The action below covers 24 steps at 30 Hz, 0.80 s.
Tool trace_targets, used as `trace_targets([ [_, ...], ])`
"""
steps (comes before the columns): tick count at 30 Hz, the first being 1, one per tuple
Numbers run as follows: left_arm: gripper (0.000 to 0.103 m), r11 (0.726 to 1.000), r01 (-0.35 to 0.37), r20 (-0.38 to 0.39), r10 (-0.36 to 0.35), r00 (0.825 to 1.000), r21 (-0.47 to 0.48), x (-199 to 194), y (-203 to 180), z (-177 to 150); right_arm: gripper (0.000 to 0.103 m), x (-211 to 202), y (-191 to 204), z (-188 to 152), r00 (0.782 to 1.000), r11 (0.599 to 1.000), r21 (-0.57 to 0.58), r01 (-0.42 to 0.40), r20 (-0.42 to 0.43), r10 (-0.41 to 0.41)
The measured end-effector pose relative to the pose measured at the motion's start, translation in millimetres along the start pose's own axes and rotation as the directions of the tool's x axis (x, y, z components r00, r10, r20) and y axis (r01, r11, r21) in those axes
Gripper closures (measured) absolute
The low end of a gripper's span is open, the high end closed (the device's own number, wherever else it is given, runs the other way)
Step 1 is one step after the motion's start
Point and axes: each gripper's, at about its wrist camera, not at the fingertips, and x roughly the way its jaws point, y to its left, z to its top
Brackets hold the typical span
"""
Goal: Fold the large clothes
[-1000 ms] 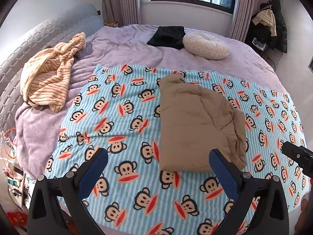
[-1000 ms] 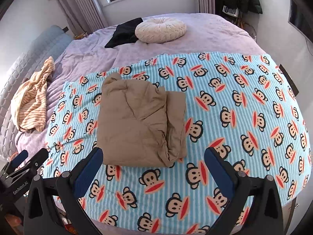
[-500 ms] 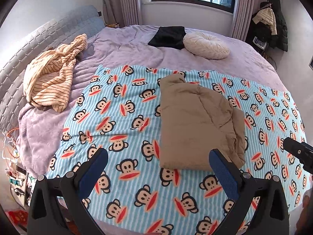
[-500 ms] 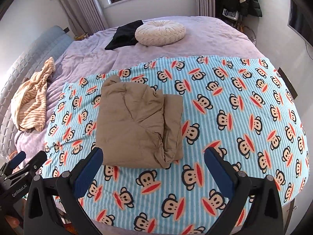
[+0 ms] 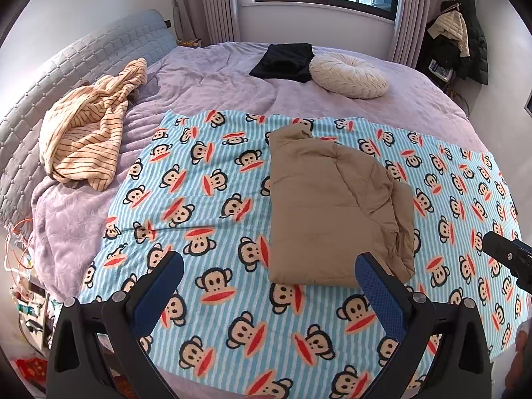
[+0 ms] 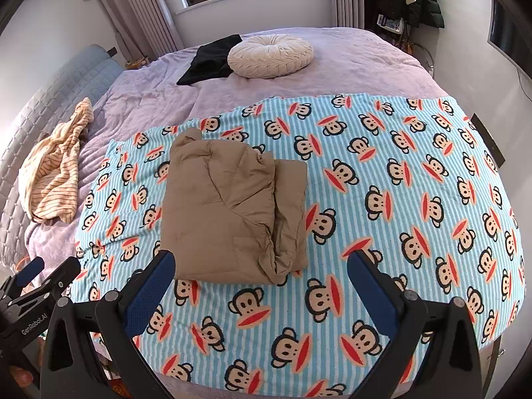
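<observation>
A tan padded garment [image 5: 332,206] [image 6: 232,209] lies folded into a thick rectangle on a blue striped monkey-print blanket [image 5: 206,206] [image 6: 399,183]. My left gripper [image 5: 269,279] hovers open above the blanket's near edge, its right fingertip just in front of the garment's near edge. My right gripper [image 6: 261,276] is open too, held back over the near edge with its left fingertip in front of the garment's near left corner. Neither holds anything. Each gripper shows at the side of the other's view.
The blanket covers the near half of a lilac bed [image 5: 216,76]. A striped cream garment [image 5: 89,126] lies crumpled at the left by the grey headboard [image 5: 66,63]. At the far side sit a black cloth [image 5: 286,61] and a round cream cushion [image 5: 349,74]. Coats hang at the far right.
Both grippers have drawn back and up from the bed, so the garment and blanket look farther away. The folded garment has not moved.
</observation>
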Motion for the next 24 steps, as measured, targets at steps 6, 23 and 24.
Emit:
trace_targets([
  [6, 0.000, 1.000, -0.001, 0.000, 0.001, 1.000, 0.000, 0.3, 0.2, 0.3, 0.000, -0.7, 0.1, -0.2, 1.000, 1.000, 0.001, 0.001, 0.001, -0.001],
  [23, 0.000, 1.000, -0.001, -0.001, 0.001, 1.000, 0.002, 1.4, 0.2, 1.6, 0.000, -0.5, 0.2, -0.3, 1.000, 1.000, 0.001, 0.000, 0.001, 0.000],
  [24, 0.000, 1.000, -0.001, -0.001, 0.001, 1.000, 0.001, 1.4, 0.1, 1.6, 0.000, -0.6, 0.3, -0.4, 1.000, 1.000, 0.001, 0.001, 0.001, -0.001],
])
